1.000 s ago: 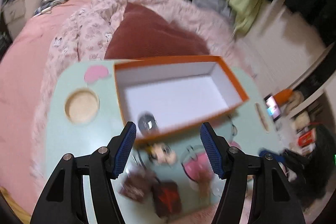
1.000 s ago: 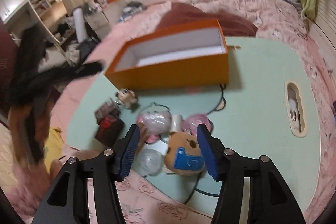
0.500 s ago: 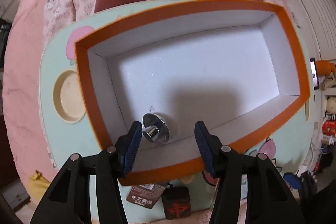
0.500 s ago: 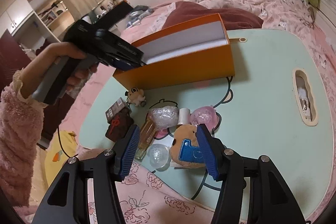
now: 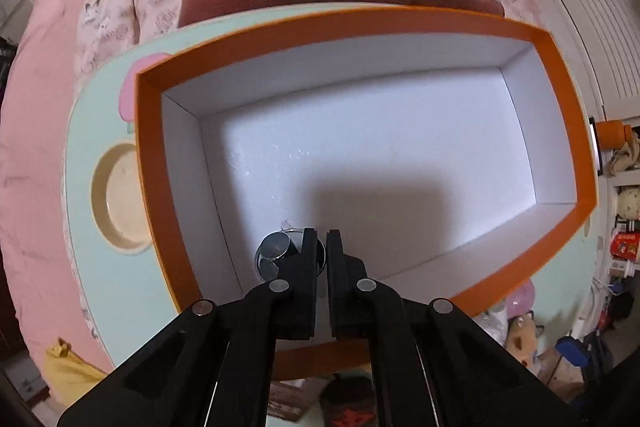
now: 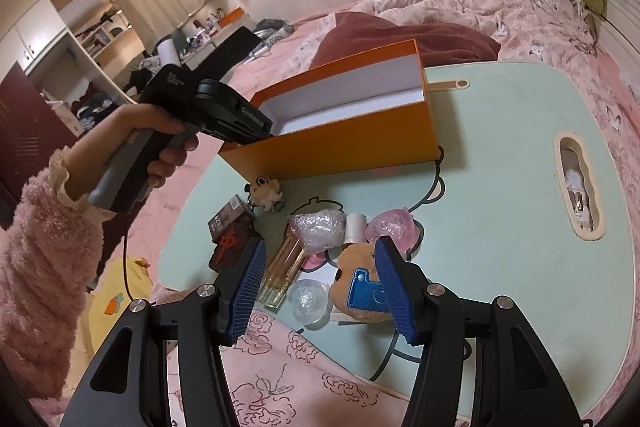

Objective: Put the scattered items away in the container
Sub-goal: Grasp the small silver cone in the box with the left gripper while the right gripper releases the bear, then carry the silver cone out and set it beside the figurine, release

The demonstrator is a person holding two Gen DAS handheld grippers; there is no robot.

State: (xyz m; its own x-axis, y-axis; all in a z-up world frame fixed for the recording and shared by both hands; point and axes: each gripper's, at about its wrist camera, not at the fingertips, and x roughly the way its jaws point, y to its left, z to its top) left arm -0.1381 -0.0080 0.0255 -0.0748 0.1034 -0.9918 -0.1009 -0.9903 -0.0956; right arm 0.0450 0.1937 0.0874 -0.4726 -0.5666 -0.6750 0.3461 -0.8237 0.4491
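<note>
A small shiny metal knob (image 5: 278,253) lies on the white floor of the open orange cardboard box (image 5: 154,163), near its corner. The left gripper (image 5: 322,251) hangs just beside it, jaws pinched together on nothing. The right gripper (image 6: 320,281) hovers half-open above a brown plush toy (image 6: 358,287) on the mint-green table (image 6: 500,211). Risk: dragging the left fingers could shift the light box.

most of the orange box (image 5: 152,163) floor is bare, i see only a small shiny metal piece (image 5: 276,251) near its left corner. right of my right gripper (image 6: 320,287) the green table (image 6: 500,227) lies clear; a plush toy (image 6: 360,291) and glass bottle (image 6: 282,267) crowd its near edge.
</note>
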